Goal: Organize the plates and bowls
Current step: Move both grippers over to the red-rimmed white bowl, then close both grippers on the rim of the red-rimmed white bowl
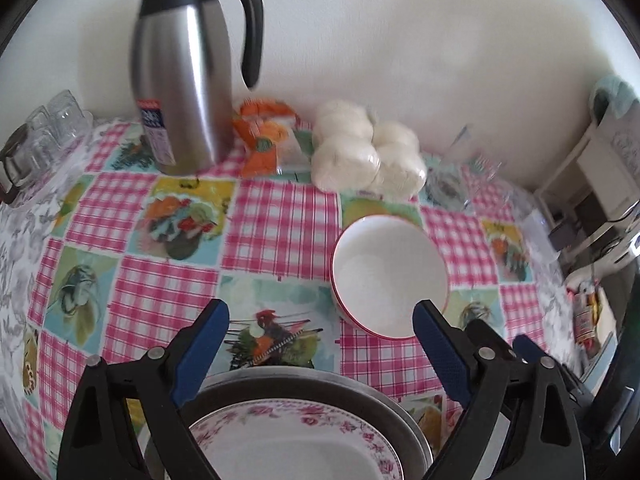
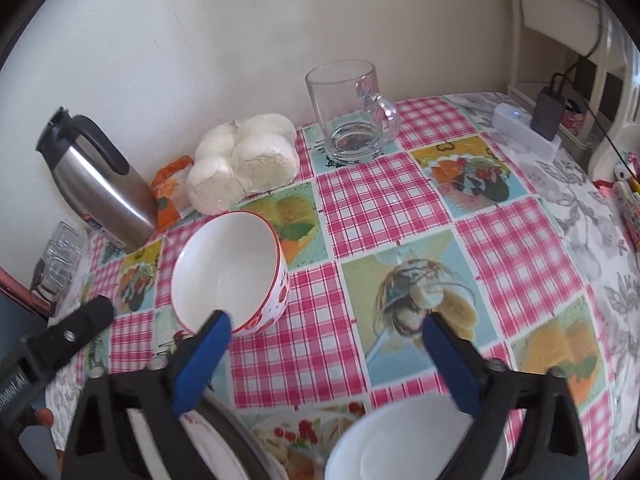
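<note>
While both tongs, left tongs [image 1: 320, 320] and right tongs [image 2: 326, 334], gape wide and hold nothing, the red-rimmed bowl [image 2: 230, 270] sits on the bench [image 2: 380, 196]. Grab its rim gently; lift it straight up.

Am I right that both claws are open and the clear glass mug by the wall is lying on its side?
Not quite. The clear glass mug stands upright by the wall, as the right wrist view shows. The rest holds: the left claw and the right claw are both open.
</note>
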`<state>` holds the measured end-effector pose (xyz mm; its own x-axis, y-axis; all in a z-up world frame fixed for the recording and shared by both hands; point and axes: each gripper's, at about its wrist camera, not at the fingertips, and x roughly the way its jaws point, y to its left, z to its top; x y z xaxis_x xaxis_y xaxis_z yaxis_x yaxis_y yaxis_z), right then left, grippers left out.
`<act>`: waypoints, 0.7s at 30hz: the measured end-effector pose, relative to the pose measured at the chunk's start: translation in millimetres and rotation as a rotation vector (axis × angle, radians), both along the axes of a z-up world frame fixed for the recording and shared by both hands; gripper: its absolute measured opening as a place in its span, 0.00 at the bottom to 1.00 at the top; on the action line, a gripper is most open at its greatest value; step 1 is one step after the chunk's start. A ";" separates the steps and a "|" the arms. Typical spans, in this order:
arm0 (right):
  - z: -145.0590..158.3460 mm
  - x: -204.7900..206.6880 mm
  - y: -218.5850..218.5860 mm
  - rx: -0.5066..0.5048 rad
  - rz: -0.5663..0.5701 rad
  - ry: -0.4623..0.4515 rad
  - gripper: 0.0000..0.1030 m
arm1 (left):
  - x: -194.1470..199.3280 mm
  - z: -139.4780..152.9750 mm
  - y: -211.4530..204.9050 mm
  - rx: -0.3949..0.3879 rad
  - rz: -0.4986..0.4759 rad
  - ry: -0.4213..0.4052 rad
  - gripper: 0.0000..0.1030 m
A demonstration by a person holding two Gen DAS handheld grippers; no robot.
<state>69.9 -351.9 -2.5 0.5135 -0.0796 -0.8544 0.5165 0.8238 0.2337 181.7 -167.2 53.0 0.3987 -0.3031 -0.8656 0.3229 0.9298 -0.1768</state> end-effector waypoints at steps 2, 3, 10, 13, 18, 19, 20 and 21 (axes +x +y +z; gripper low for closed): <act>-6.0 9.2 0.4 -0.002 0.020 0.012 0.82 | 9.4 -10.9 -5.2 0.006 -0.002 0.040 0.74; -8.6 13.6 0.8 -0.001 0.031 0.014 0.79 | 12.7 -14.3 -6.2 0.007 0.001 0.054 0.70; -24.6 41.6 4.1 0.012 0.089 0.041 0.57 | 37.2 -36.4 -18.6 0.007 0.022 0.135 0.50; -30.1 50.8 6.5 0.023 0.107 0.052 0.48 | 41.3 -42.2 -28.0 0.014 0.008 0.140 0.44; -40.7 63.0 7.7 0.026 0.132 0.070 0.32 | 50.3 -54.9 -43.8 0.019 -0.004 0.175 0.22; -43.0 65.3 7.6 0.034 0.135 0.072 0.31 | 52.0 -56.0 -45.6 0.028 -0.002 0.173 0.21; -44.8 67.5 7.4 0.040 0.138 0.074 0.29 | 53.4 -57.0 -48.1 0.037 -0.004 0.169 0.20; -46.9 69.7 7.6 0.044 0.143 0.076 0.28 | 54.6 -57.5 -49.6 0.044 -0.006 0.165 0.18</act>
<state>139.6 -344.3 -49.3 0.4509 0.0283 -0.8921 0.4121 0.8800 0.2363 236.3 -216.8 -4.5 0.2481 -0.2658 -0.9316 0.2986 0.9358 -0.1875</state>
